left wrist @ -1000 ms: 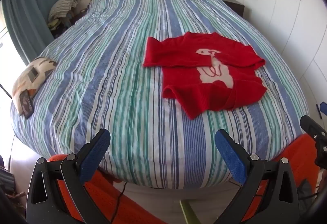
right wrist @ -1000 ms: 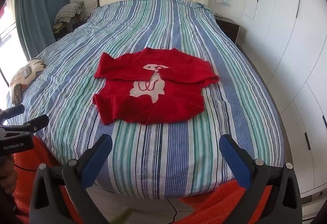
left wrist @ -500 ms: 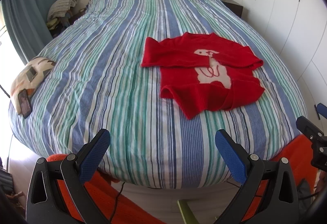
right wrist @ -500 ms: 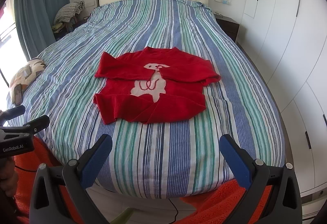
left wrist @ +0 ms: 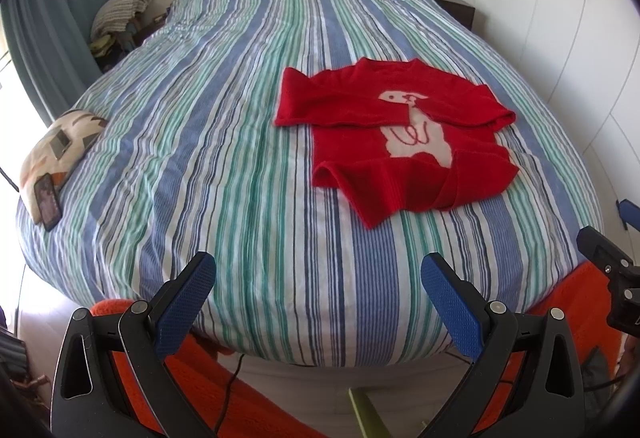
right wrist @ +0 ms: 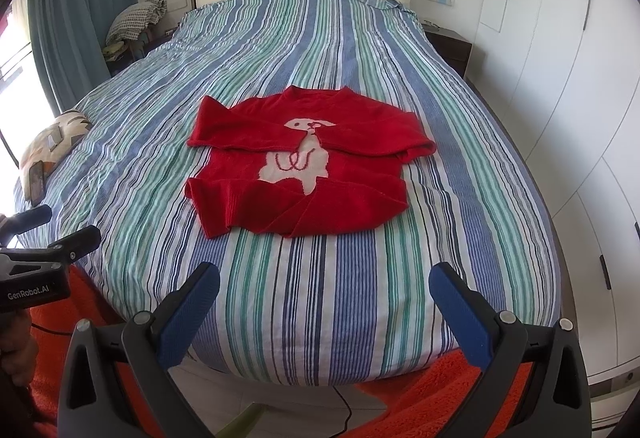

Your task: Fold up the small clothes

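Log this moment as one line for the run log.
left gripper: open, empty | right gripper: open, empty | red sweater: on striped bed, sleeves folded in, untouched | both grippers short of sweater

1. A red sweater (right wrist: 298,174) lies on the striped bed (right wrist: 328,278), sleeves folded across its chest.
2. The right gripper (right wrist: 324,302) hangs above the bed's foot, jaws wide apart.
3. The left gripper (right wrist: 60,228) shows at the left edge.

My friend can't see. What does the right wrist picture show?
A small red sweater with a white animal on it lies partly folded on a striped bed. The right gripper is open near the bed's foot, holding nothing.
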The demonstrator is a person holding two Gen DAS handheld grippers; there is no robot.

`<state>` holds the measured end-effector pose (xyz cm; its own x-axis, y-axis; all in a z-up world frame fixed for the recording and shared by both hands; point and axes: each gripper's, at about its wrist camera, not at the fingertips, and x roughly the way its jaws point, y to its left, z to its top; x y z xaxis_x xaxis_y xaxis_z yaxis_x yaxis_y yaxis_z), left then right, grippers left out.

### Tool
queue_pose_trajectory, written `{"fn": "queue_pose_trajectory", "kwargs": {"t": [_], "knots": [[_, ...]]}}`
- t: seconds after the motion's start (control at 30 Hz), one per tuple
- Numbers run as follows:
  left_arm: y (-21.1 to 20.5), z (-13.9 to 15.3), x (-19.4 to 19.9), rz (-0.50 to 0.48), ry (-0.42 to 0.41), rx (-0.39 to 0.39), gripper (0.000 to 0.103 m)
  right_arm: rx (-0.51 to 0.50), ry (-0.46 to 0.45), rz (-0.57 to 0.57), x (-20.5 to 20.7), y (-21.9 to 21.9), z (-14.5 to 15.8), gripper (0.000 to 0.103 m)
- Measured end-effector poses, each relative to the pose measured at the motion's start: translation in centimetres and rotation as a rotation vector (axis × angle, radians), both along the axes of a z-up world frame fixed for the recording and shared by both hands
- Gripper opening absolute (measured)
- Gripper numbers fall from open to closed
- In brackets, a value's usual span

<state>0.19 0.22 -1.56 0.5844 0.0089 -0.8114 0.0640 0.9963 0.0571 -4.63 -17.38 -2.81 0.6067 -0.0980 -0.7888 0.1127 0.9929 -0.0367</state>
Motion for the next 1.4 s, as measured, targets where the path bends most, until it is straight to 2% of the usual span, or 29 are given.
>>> {"fn": "queue_pose_trajectory", "kwargs": {"t": [1.4], "knots": [[0.19,-0.35,-0.37,0.0,0.003,-0.003,0.103,0.003,0.002,0.001,0.1,0.14,-0.19,0.103]]}}
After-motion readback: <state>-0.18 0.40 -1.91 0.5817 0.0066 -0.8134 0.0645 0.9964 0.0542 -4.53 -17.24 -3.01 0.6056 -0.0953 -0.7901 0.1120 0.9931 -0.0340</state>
